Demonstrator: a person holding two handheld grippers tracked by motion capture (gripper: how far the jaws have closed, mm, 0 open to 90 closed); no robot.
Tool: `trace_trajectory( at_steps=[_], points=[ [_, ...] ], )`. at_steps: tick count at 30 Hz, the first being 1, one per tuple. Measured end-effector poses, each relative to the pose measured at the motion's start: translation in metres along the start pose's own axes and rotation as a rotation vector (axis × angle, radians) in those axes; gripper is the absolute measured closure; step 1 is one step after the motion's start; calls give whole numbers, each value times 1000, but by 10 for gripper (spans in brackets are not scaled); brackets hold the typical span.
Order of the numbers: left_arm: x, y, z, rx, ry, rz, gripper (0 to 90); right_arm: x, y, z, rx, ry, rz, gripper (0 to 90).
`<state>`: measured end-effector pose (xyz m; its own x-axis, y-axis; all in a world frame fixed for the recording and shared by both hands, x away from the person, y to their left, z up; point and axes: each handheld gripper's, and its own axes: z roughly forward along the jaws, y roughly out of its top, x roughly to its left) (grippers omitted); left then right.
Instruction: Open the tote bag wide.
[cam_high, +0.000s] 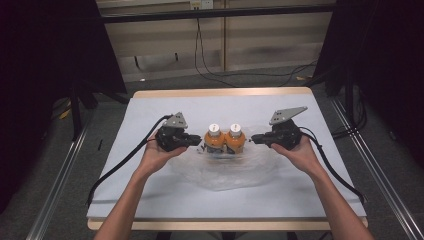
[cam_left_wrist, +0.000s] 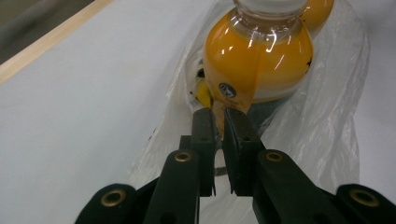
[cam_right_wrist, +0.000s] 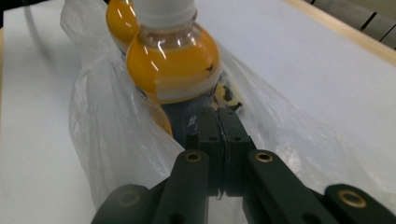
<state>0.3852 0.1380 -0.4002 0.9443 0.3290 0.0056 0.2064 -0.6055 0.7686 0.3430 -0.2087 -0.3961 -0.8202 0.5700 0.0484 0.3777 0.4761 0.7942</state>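
Two orange juice bottles (cam_high: 223, 138) stand upright, touching side by side, mid-table inside a clear plastic bag (cam_high: 227, 172) that is slumped around their bases on the white table cover (cam_high: 150, 197). Left gripper (cam_high: 199, 141) comes in level from the left, jaws narrowed to a slim gap and pinching the bag edge right at the near bottle (cam_left_wrist: 257, 60); a thin fold of film sits between the pads. Right gripper (cam_high: 253, 138) mirrors it from the right, jaws fully together on the bag film just in front of the other bottle (cam_right_wrist: 173, 60). White caps on both bottles. Hands cup each gripper from below.
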Motion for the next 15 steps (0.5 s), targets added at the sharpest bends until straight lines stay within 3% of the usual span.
trace_trajectory(
  at_steps=[1,5,8,15],
  points=[
    [0,0,0,0,0,0,835,0,0,0,0,0,0,899],
    [1,-7,15,88,0,15,839,1,-3,11,56,2,-13,900],
    [-2,-9,20,116,-29,30,839,2,-5,18,78,16,-15,900],
    [-4,-16,35,172,-33,52,837,4,-11,34,134,10,-16,900]
  ],
)
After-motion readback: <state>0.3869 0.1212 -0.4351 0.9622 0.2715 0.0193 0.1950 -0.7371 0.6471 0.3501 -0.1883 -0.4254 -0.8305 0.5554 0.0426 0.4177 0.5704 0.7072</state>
